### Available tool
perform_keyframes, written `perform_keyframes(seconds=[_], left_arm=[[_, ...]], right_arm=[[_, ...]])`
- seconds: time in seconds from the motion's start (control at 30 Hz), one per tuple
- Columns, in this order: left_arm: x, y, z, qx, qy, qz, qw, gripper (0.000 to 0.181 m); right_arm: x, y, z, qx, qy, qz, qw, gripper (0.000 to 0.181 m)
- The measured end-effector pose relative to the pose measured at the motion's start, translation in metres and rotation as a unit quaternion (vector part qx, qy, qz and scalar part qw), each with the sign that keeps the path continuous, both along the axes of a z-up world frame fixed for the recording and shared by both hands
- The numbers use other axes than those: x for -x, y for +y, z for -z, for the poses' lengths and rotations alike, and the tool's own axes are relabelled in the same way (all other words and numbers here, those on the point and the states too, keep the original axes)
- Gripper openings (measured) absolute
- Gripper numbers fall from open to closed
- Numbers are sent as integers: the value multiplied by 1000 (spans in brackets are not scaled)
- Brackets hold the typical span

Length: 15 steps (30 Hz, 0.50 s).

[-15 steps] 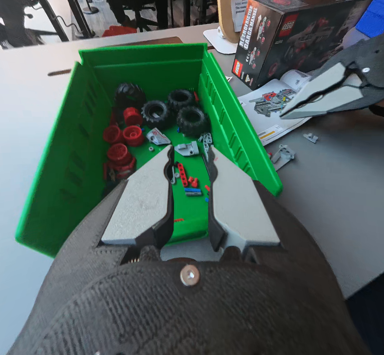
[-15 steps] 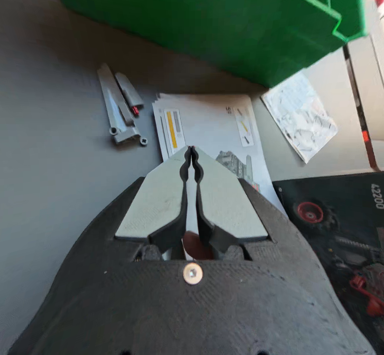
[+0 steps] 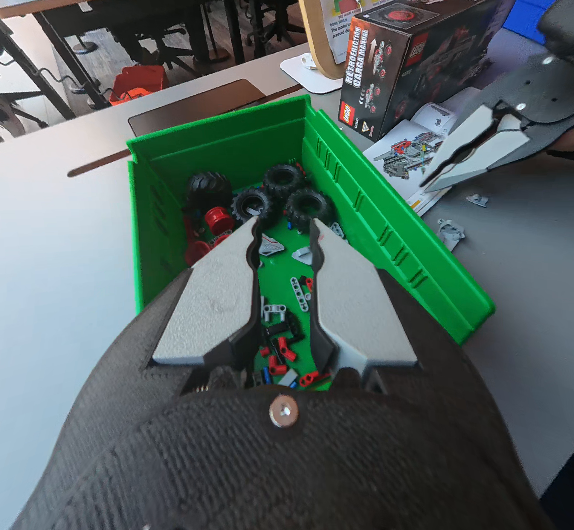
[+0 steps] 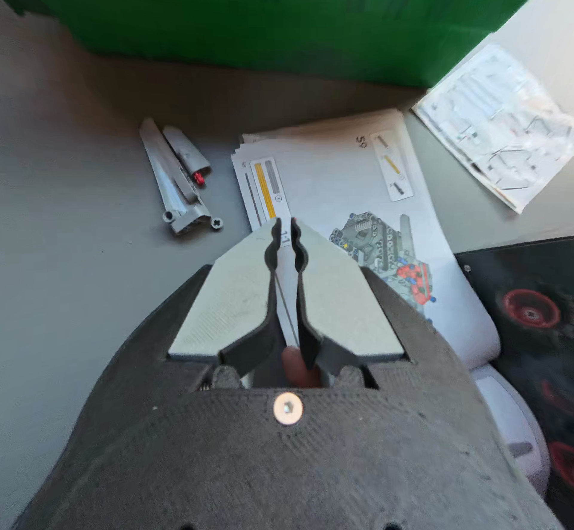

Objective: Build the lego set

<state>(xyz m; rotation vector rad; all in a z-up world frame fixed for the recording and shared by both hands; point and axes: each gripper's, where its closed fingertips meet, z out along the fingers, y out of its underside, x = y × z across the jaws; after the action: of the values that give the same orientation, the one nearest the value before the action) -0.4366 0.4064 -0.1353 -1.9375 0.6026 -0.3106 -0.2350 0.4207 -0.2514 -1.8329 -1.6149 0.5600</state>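
Observation:
A green bin holds black tyres, red wheel hubs and many small grey, red and blue pieces. My left gripper is open and empty, hovering over the bin's middle. My right gripper hovers over the open instruction booklet with its jaws a narrow gap apart and nothing between them; it also shows in the left wrist view. A grey built part with a red pin lies on the table left of the booklet and beside the bin; the left wrist view shows it too.
The dark set box stands behind the booklet, also in the right wrist view. A sticker sheet lies past the booklet. A small grey piece lies on the grey table. A wood-framed sign stands behind.
My left gripper has moved forward over the bin and its jaws stand a little wider. My right gripper's jaws have parted from touching to a narrow gap, and it is closer to the booklet.

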Motion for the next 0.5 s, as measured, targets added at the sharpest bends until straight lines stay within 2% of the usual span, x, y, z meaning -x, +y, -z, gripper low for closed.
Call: perform_keyframes(seconds=[0.17,0.3,0.5], left_arm=[[7,26,-11,-22,14,17,1000,28],[22,55,-18,-99,-42,-48,993,26],[12,51,-13,-116,-82,-56,988,25]], right_arm=[[-3,9,-42,-53,112,55,991,11],[-18,27,-50,-127,138,103,977,12],[-18,31,-67,-194,189,121,955,15]])
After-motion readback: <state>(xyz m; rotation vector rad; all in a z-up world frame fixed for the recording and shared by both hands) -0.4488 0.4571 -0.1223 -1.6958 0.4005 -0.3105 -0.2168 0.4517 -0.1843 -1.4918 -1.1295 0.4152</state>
